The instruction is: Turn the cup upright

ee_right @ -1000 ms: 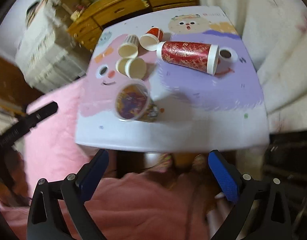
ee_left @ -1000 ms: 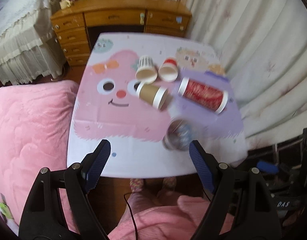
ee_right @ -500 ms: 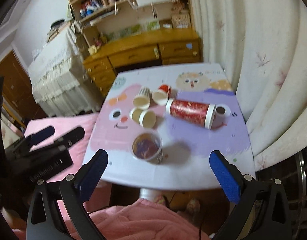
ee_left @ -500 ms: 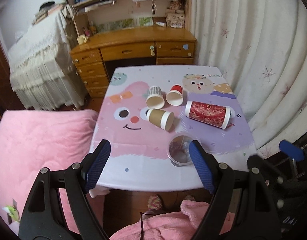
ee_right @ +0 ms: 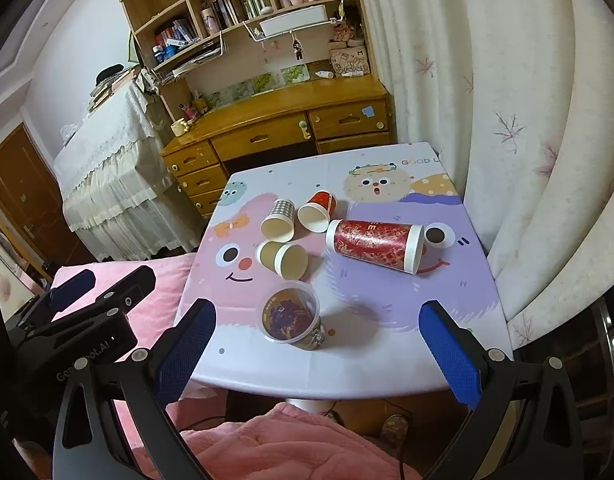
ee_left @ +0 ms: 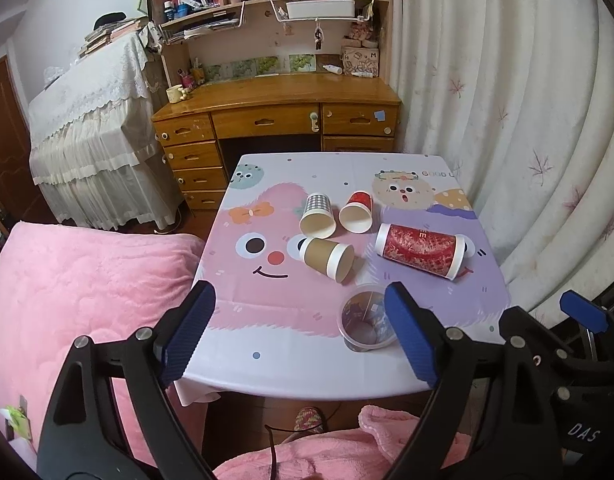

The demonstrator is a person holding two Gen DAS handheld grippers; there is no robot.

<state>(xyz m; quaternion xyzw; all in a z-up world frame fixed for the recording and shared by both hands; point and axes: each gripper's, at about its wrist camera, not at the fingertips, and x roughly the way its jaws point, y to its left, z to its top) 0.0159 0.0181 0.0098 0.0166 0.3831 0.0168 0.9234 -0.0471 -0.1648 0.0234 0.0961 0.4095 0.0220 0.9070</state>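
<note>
Several cups lie on their sides on a cartoon-print table. A tall red cup lies at the right. A brown cup, a checked cup and a small red cup lie near the middle. A clear plastic cup lies near the front edge, mouth toward me. My left gripper and right gripper are open and empty, held back above the table's near edge.
A pink bed is left of the table. White curtains hang at the right. A wooden desk with shelves stands behind the table. My pink-clad lap is below the grippers.
Both grippers have pulled back and tilted up from the table, so the room behind came into view. The cups have not moved. Both grippers stay open.
</note>
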